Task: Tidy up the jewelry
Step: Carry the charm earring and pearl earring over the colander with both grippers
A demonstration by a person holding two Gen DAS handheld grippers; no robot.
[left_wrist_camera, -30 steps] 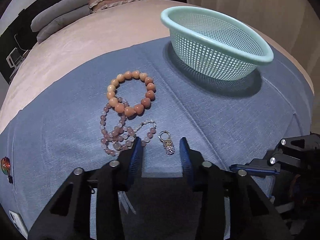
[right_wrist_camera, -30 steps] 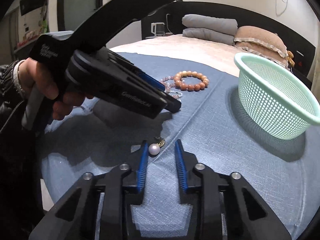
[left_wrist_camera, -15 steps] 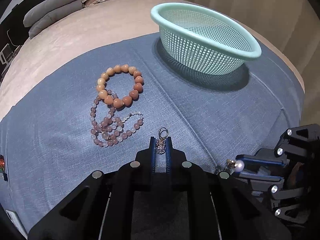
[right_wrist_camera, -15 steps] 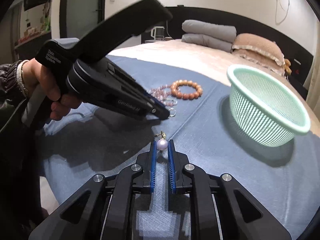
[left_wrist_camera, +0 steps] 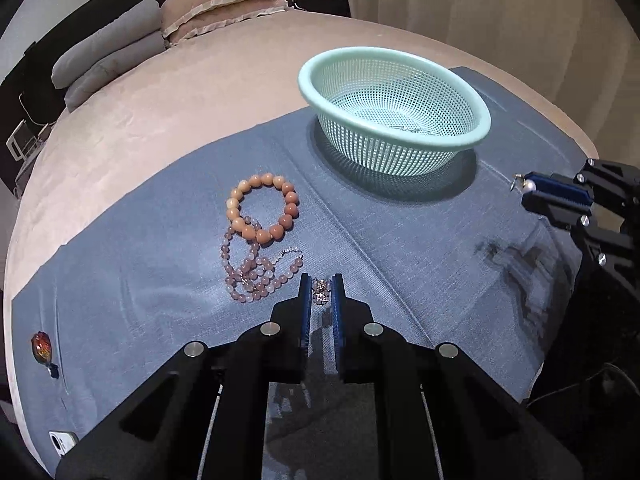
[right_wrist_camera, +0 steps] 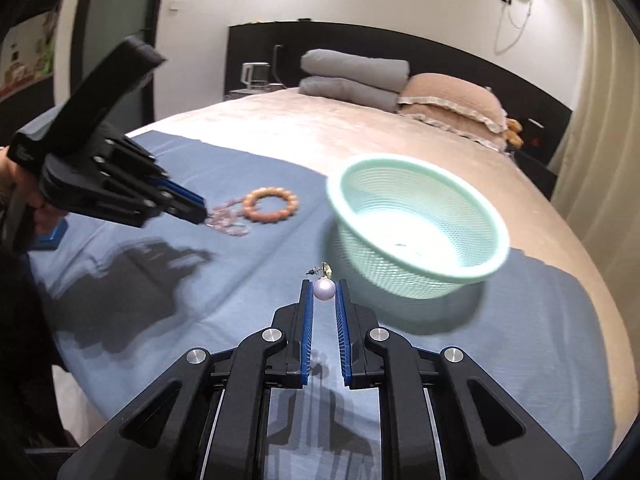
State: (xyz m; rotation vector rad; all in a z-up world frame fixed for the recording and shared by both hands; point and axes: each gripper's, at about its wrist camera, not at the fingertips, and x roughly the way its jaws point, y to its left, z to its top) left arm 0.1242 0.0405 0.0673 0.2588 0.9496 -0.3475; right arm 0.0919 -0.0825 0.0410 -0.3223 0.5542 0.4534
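Blue pads of the right gripper (right_wrist_camera: 324,290) are clamped on a pearl earring (right_wrist_camera: 324,289), held in the air at about 7 o'clock from the mint basket (right_wrist_camera: 416,216). The left gripper (left_wrist_camera: 321,292) has its jaws nearly together on a small silver charm (left_wrist_camera: 321,291), low over the blue cloth (left_wrist_camera: 420,248). No writing can be read in either view; the marking on the left gripper's body is blurred.

Only the left view shows an amber trinket (left_wrist_camera: 42,346) at the cloth's 8 o'clock edge, a white tag (left_wrist_camera: 62,440) near it, and something thin and silvery lying inside the basket. An orange bead bracelet (left_wrist_camera: 262,208) lies at 8 o'clock from the basket, overlapping a pink bead strand (left_wrist_camera: 256,268). Only the right view shows a kettle (right_wrist_camera: 256,74) beyond the bed and the hand (right_wrist_camera: 24,192) on the left gripper's handle.
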